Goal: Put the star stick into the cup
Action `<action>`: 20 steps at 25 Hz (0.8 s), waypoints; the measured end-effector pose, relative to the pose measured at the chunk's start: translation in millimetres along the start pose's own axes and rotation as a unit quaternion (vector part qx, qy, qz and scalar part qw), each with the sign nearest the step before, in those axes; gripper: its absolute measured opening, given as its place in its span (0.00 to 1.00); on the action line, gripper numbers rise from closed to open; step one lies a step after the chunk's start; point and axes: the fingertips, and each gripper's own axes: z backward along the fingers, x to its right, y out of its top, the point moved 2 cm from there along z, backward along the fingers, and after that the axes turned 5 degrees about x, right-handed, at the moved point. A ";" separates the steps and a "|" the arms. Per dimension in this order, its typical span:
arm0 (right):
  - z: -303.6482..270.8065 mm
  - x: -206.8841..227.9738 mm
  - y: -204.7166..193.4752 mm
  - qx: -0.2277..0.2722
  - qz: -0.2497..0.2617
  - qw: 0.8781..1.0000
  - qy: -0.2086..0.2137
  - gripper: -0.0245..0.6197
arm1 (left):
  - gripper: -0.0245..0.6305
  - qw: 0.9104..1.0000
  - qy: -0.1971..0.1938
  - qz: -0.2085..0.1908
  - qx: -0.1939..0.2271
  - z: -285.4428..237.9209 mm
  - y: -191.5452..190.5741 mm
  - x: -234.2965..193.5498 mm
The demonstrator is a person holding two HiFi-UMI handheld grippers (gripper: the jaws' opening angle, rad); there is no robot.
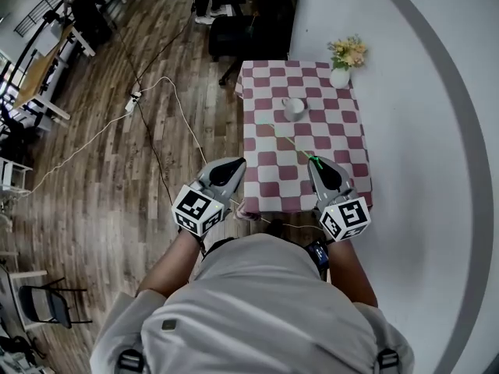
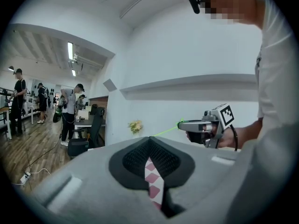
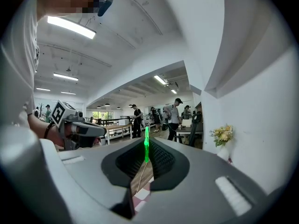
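Seems to be the carry step, with the star stick (image 1: 296, 146) clamped at its green end between the closed fingers of the right gripper (image 1: 316, 162), held over the near half of the checked worktop (image 1: 269, 185) and pointing toward the cup (image 1: 294, 108) but well short of it. With the left gripper (image 1: 234, 164) idle at the near edge, fingers pressed together on nothing. Next, probably: reaching forward, bringing the stick's free end above the cup's mouth, tipping it down, and only then letting go. Calls for care, given so thin a stick and so small an opening. From the head view alone, stick, cup and flower vase (image 1: 341, 75) in one layout. From the right gripper view, the green end pinched between the fingers, but no cup. From the left gripper view, only a sliver of checked cloth past shut fingers, plus the other gripper side-on. Cannot make out the star in any view.
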 end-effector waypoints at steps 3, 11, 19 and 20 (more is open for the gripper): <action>3.3 25.0 4.0 0.006 -0.006 1.000 -0.001 0.08 | 0.04 1.000 0.002 -0.005 -0.001 -20.8 4.6 6.9; 9.5 75.9 2.3 0.012 -0.027 1.000 -0.004 0.08 | 0.04 1.000 0.009 -0.015 -0.002 -61.2 10.0 16.3; -4.0 97.5 -5.2 0.008 -0.032 0.999 -0.009 0.08 | 0.04 1.000 0.006 -0.008 -0.007 -85.6 4.4 2.8; -6.5 100.6 -7.0 0.006 -0.032 0.999 -0.011 0.08 | 0.04 1.000 0.004 -0.006 -0.007 -90.0 3.4 0.2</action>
